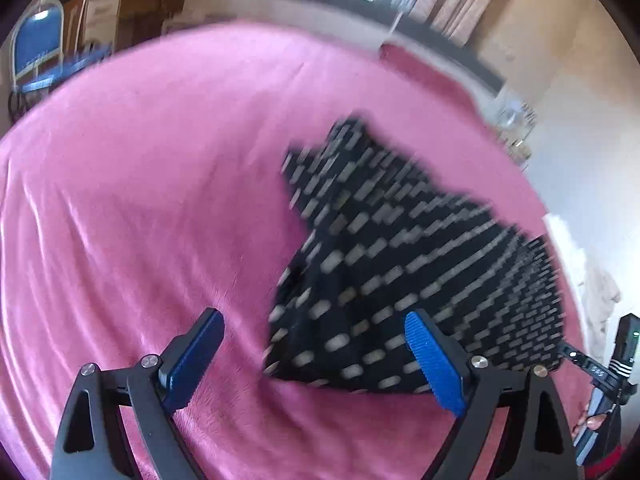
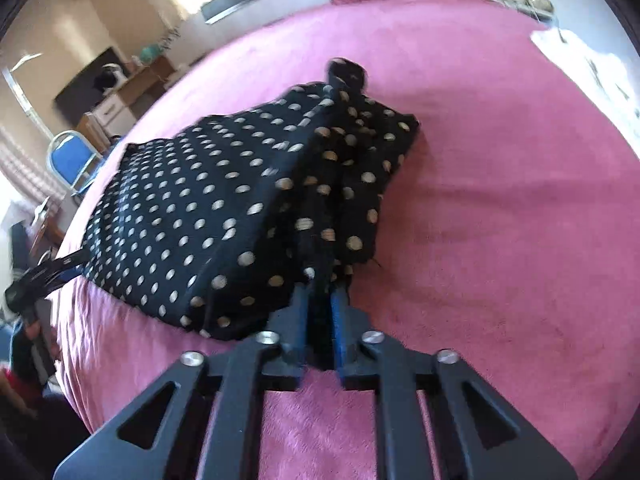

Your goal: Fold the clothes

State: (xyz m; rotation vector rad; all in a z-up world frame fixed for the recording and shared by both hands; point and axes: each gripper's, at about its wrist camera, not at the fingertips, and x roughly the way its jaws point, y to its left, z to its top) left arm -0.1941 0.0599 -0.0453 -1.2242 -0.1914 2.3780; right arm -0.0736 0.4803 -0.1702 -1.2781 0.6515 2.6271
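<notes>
While the right gripper (image 2: 320,312) pinches one polka-dot garment (image 2: 224,208) on the pink blanket (image 2: 500,220), the left gripper's (image 1: 316,344) jaws gape empty

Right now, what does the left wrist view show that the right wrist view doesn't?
Only the left wrist view: the left gripper open, its blue fingers spread over the pink blanket with nothing between them, and the right gripper's body at the lower right edge.

Only the right wrist view: the right gripper shut on the edge of the polka-dot garment, plus a dark screen in the background.

Both: the black dotted garment lying bunched on the pink blanket, and a blue chair beyond it.
</notes>
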